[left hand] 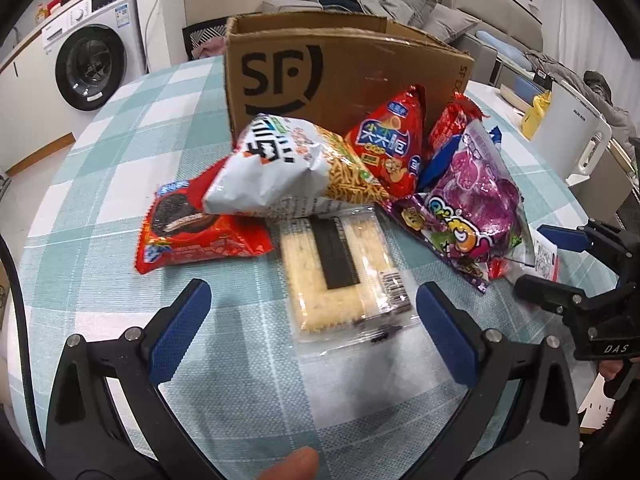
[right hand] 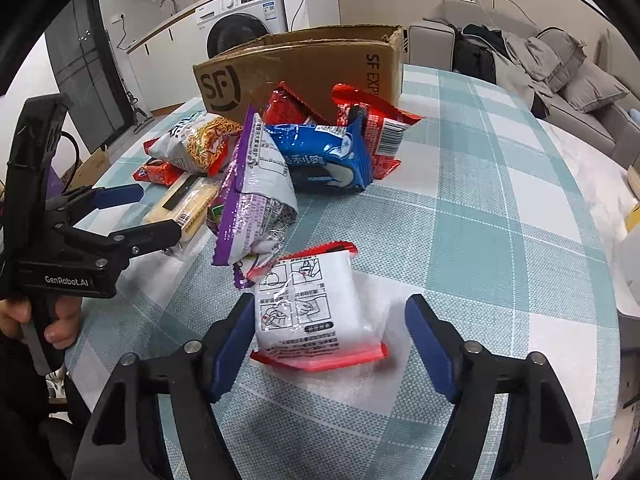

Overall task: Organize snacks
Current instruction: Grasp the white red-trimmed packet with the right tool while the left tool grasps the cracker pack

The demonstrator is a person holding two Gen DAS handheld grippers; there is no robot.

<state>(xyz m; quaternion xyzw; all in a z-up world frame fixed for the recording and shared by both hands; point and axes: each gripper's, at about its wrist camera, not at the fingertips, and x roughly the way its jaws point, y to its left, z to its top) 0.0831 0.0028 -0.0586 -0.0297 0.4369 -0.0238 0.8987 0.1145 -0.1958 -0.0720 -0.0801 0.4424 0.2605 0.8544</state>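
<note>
snacks: loose pile on the table, in front of the cardboard box (left hand: 340,76), ahead of both claws
cracker pack (left hand: 340,264): clear wrap, flat on the cloth, straight ahead of the left gripper (left hand: 312,328), its near end between the spread fingertips, not touched
white-and-red packet (right hand: 316,304): flat on the cloth, sits between the right gripper (right hand: 328,340) fingers; left pad looks at or against its edge, right pad clear of it
purple bag (left hand: 476,200): ahead-right of the left claw, leaning over the packet's far end as seen from the right wrist
noodle-snack bag (left hand: 296,168): beyond the crackers, lying on a red cookie bag (left hand: 192,236)
red bag (left hand: 388,140) and blue bag (right hand: 328,156): farther out, against the box front
left claw: spread wide, holding nothing
right claw: spread wide, nothing pinched
box: open top, SF logo, upright at the far side of the pile
surface: round table (right hand: 500,200), teal-and-white check cloth
room: washing machine (left hand: 92,48) under a counter far left; grey sofa (right hand: 560,76) with clothes and cushions far right; white appliance (left hand: 576,140) beside the table, right of the left claw
</note>
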